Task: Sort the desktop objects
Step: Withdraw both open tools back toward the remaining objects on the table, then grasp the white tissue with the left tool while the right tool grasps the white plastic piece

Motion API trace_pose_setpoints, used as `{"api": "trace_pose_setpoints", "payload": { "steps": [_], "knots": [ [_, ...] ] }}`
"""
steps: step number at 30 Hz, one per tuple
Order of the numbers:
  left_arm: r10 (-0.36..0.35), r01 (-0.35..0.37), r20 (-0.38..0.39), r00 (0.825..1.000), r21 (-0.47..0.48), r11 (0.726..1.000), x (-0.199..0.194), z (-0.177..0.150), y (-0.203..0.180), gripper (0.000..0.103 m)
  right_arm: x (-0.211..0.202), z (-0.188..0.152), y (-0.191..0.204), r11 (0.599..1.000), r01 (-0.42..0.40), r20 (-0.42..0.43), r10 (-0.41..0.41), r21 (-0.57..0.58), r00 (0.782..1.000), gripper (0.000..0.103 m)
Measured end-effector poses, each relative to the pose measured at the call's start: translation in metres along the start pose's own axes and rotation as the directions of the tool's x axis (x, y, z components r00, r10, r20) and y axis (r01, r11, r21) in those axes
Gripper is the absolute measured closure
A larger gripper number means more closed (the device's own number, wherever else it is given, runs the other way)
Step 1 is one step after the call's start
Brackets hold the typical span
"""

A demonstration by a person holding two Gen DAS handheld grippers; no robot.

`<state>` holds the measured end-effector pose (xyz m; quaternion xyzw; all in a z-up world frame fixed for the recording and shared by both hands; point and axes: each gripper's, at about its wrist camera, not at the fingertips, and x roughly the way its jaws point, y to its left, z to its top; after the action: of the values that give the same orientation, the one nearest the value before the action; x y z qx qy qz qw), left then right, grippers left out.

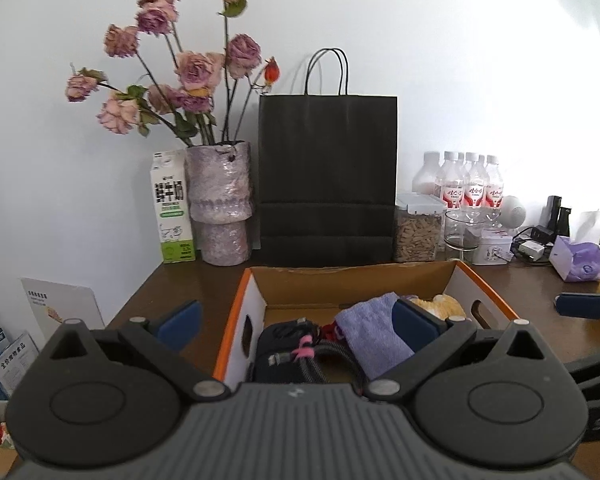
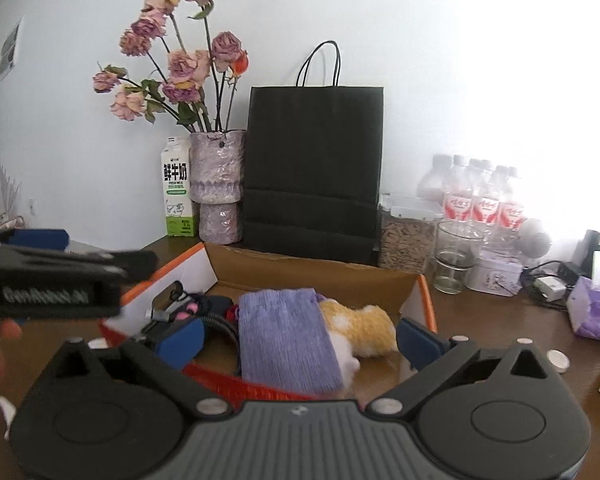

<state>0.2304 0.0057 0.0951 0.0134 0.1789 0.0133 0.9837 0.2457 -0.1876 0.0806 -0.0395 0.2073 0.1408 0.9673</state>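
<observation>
Left gripper (image 1: 296, 320) and right gripper (image 2: 298, 338) both hang spread wide, holding nothing, above the box (image 1: 236, 312) where the cloth (image 2: 288, 340) lies; drop carelessly and a finger could snag the cable (image 1: 324, 354).

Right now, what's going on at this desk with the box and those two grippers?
A person is sorting desk items into an open cardboard box with two handheld grippers. The left gripper and right gripper both hover over the box, jaws wide apart, holding nothing. Already inside lie a purple cloth, a yellow-and-white plush toy and a coiled cable with a pink tie. Behind the box stand a black paper bag, a vase of dried roses and a milk carton.
</observation>
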Motion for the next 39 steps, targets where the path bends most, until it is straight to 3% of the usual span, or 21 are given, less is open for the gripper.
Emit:
{"api": "trace_pose_setpoints", "payload": {
  "steps": [9, 18, 26, 33, 39],
  "knots": [
    [0.029, -0.029, -0.006, 1.0, -0.035, 0.999, -0.054, -0.033, 0.034, 0.0, -0.054, -0.043, -0.002, 1.0, -0.004, -0.026, 0.003, -0.026, 1.0, 0.0],
    [0.101, -0.106, -0.109, 0.989, -0.045, 0.993, -0.075, -0.091, 0.07, 0.0, -0.073, -0.092, 0.008, 1.0, -0.01, -0.11, 0.008, -0.019, 0.994, 0.0],
    [0.148, -0.163, -0.209, 0.967, -0.054, 0.985, -0.074, -0.133, 0.095, 0.0, -0.073, -0.122, 0.021, 1.0, -0.019, -0.171, 0.02, 0.006, 0.985, 0.0],
    [0.183, -0.198, -0.233, 0.955, -0.04, 0.979, -0.06, -0.135, 0.1, 0.0, -0.058, -0.118, 0.034, 0.999, -0.024, -0.187, 0.02, -0.023, 0.982, 0.001],
    [0.176, -0.185, -0.255, 0.951, -0.012, 0.983, -0.041, -0.136, 0.101, 0.0, -0.033, -0.117, 0.043, 0.999, -0.048, -0.234, 0.045, -0.01, 0.971, 0.011]
  ]
}}
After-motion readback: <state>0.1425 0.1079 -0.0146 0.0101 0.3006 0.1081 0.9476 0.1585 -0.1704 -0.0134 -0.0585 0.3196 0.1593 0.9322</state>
